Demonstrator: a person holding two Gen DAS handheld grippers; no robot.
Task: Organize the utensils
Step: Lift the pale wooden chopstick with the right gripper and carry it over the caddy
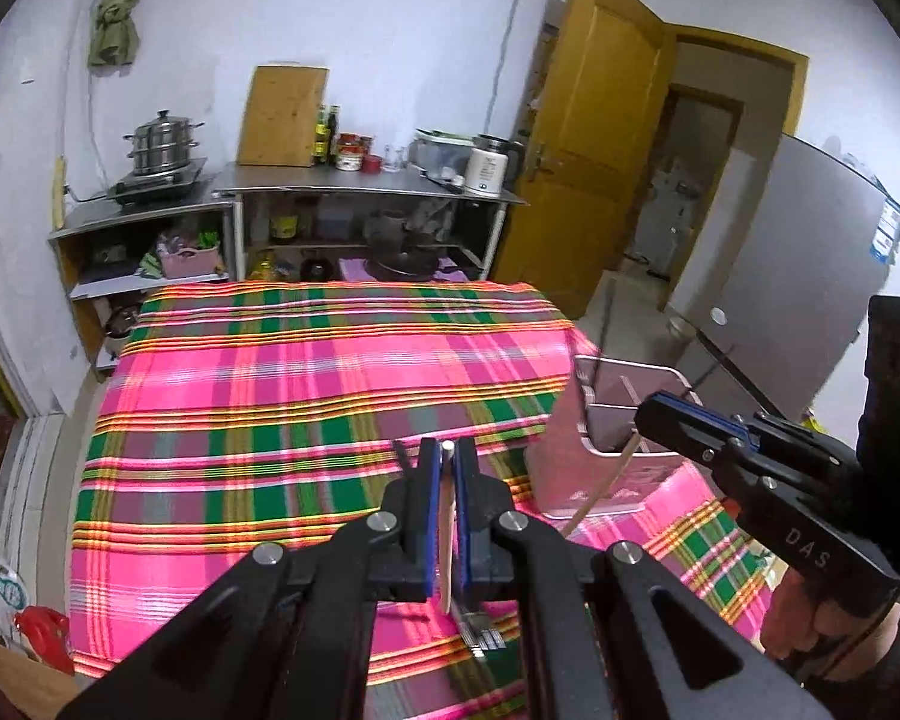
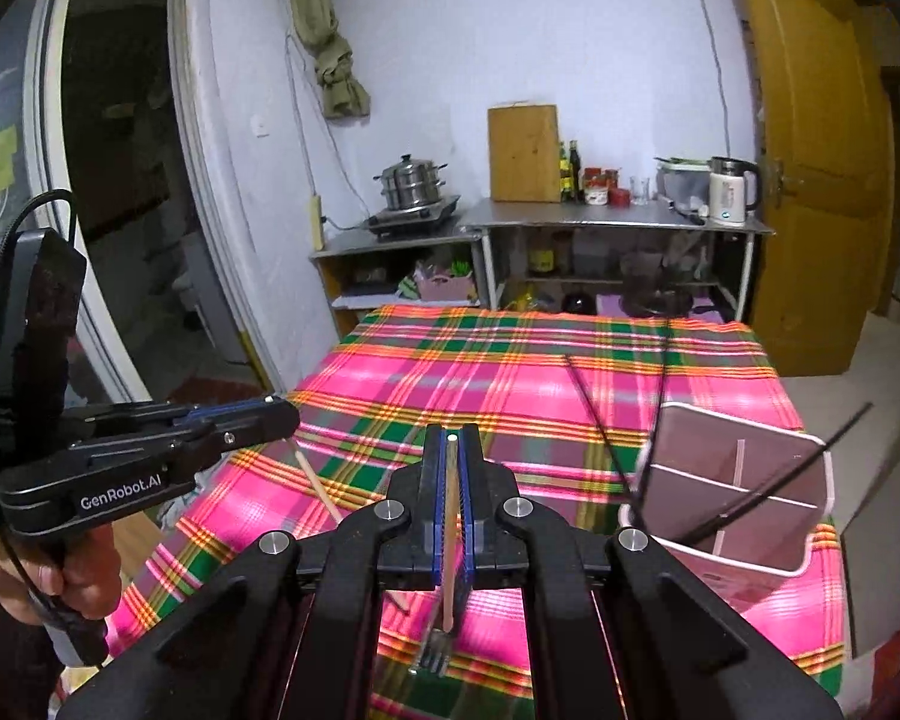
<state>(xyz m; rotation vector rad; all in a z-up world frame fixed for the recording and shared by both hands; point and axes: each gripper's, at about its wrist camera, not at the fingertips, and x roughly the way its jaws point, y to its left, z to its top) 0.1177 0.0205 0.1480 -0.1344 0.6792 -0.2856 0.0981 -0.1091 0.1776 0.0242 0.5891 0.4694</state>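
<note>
Both grippers hung above the plaid-covered surface (image 1: 306, 372), each with its jaws clamped on a wooden-handled fork: the left gripper (image 1: 447, 456) held its fork (image 1: 446, 546) tines down, and the right gripper (image 2: 452, 450) held its own fork (image 2: 448, 546) the same way. The pink divided utensil holder (image 2: 744, 516) stood near the surface's right edge, thin black chopsticks (image 2: 606, 438) leaning in it

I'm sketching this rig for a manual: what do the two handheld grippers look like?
Both are matte black, angular linkages with silver round pivot pins and blue finger pads. The left gripper reads "GenRobot.AI" in white with a black cable looping off it; the right gripper shows pale "DAS" lettering.
</note>
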